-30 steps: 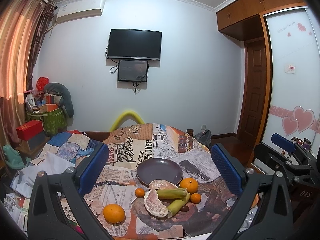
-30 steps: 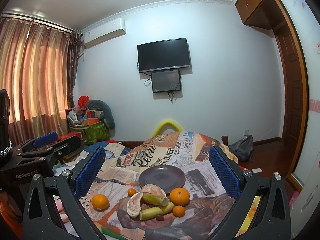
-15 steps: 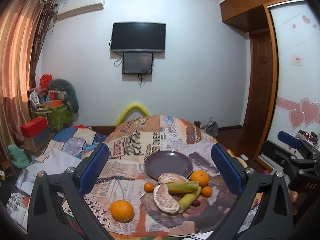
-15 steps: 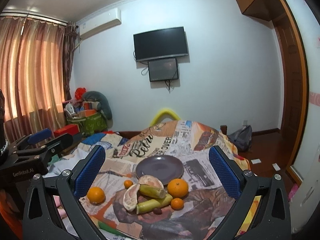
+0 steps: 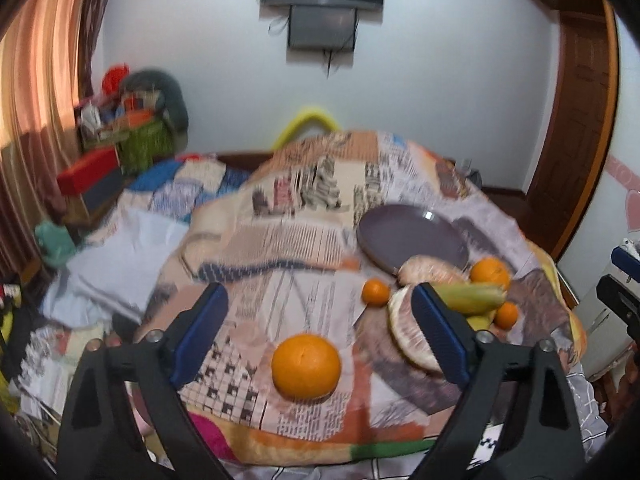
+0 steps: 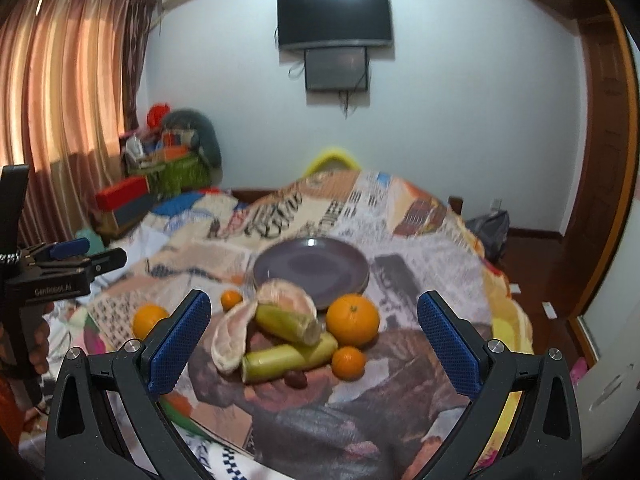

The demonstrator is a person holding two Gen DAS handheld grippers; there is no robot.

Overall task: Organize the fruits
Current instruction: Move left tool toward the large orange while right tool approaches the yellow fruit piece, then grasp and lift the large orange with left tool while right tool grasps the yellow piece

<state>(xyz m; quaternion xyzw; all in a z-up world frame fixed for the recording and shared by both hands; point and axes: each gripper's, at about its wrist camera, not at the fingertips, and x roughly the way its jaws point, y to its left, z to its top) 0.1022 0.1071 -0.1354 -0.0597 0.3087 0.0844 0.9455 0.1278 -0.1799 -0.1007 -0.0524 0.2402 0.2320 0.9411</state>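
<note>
A dark purple plate (image 5: 412, 236) (image 6: 310, 270) lies on the newspaper-print cloth (image 5: 304, 208). In front of it lie pomelo pieces (image 6: 232, 336), two green bananas (image 6: 288, 356), a big orange (image 6: 353, 319), two small mandarins (image 6: 348, 362) and a brown date (image 6: 295, 378). A lone orange (image 5: 306, 365) (image 6: 149, 319) sits apart to the left. My left gripper (image 5: 320, 332) is open, with the lone orange between its fingers and just beyond them. My right gripper (image 6: 314, 344) is open and empty, framing the fruit pile.
The table is round, with its front edge close below both grippers. A cluttered bed with fabric (image 5: 120, 248) and boxes (image 5: 90, 178) lies to the left. A wooden door (image 5: 576, 120) and floor are to the right. A wall TV (image 6: 334, 18) hangs behind.
Both grippers have moved forward and down toward the table. The left one has swung left, so the lone orange now sits centred between its fingers. No fruit has moved.
</note>
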